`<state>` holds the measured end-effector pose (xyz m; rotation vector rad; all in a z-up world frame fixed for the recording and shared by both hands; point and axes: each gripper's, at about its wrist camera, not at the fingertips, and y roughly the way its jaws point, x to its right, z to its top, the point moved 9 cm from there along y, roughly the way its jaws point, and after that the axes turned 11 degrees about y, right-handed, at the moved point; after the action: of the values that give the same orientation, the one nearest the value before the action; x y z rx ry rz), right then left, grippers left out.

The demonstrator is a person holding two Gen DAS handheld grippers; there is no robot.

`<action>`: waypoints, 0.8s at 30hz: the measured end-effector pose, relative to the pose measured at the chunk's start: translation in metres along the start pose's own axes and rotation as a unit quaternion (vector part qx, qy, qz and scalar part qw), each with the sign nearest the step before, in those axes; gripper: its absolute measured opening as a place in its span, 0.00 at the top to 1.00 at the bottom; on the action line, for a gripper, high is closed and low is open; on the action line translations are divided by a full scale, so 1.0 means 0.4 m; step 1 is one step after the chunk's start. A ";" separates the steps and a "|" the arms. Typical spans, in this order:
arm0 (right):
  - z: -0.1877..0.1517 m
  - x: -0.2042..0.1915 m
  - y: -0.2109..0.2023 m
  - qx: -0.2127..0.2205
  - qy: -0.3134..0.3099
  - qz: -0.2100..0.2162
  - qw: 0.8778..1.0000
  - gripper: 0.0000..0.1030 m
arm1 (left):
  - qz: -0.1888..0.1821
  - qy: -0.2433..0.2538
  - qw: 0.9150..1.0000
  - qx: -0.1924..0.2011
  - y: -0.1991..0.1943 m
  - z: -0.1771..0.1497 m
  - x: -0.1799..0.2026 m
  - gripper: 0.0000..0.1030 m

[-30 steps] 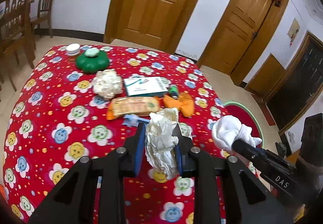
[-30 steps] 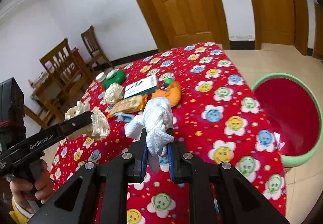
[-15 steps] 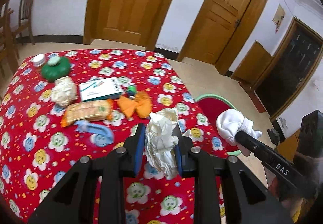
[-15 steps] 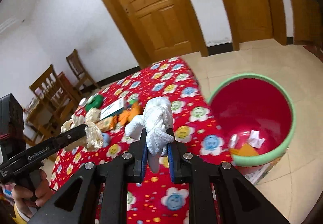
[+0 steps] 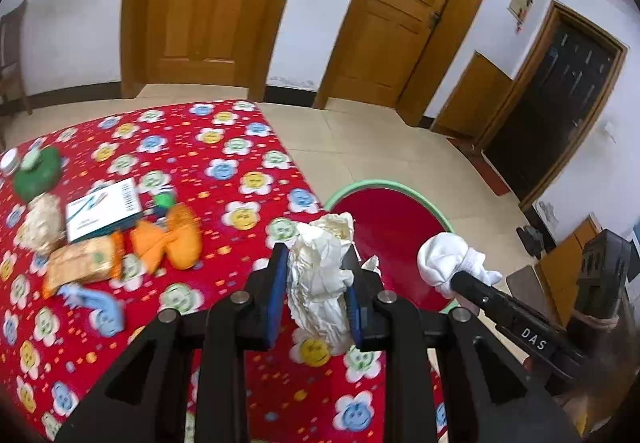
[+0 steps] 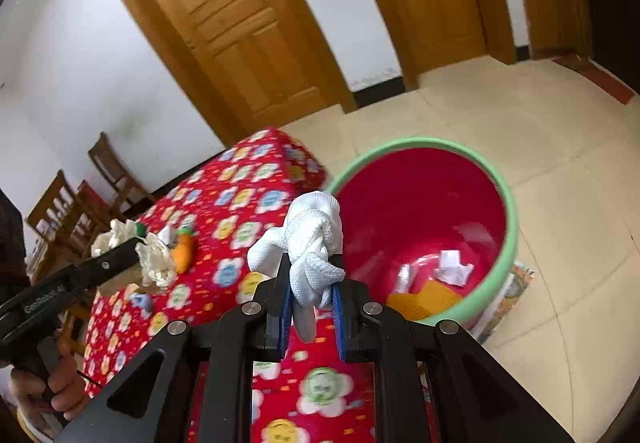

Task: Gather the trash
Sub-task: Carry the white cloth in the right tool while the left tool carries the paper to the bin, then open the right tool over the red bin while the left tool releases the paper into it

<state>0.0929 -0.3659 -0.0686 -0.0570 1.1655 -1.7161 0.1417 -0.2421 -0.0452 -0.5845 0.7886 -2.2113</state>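
Claws both loaded, we're at the table edge by the bin.
Left claw [image 5: 316, 297] is clamped on a crumpled cream paper wad [image 5: 320, 275]; right claw [image 6: 310, 297] is clamped on a knotted white cloth [image 6: 312, 243]. Red bin with green rim [image 6: 508, 211] sits on the floor at 2 o'clock of the right claw, scraps already inside. On the red flower-print table [image 5: 192, 147], around 9 o'clock in the left view: orange toy [image 5: 176, 239], white booklet [image 5: 104, 209], snack packet [image 5: 82, 263].
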 end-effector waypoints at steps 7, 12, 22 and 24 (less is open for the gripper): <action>0.033 0.095 0.021 0.003 0.023 -0.037 0.999 0.81 | -0.019 0.022 1.000 -0.012 0.088 0.030 0.079 0.75; 0.052 0.147 0.046 -0.002 0.035 -0.049 0.998 0.79 | -0.028 0.031 0.999 -0.020 0.148 0.037 0.123 0.75; 0.068 0.214 0.073 -0.006 0.056 -0.055 0.997 0.72 | -0.032 0.042 0.998 -0.032 0.218 0.037 0.160 0.75; 0.068 0.219 0.071 -0.004 0.060 -0.054 0.997 0.72 | -0.035 0.045 0.998 -0.033 0.229 0.038 0.168 0.75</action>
<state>0.0849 -0.4497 -0.1143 -0.0222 1.2763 -1.8306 0.1502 -0.3491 -0.0853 -0.5546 0.9032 -2.2970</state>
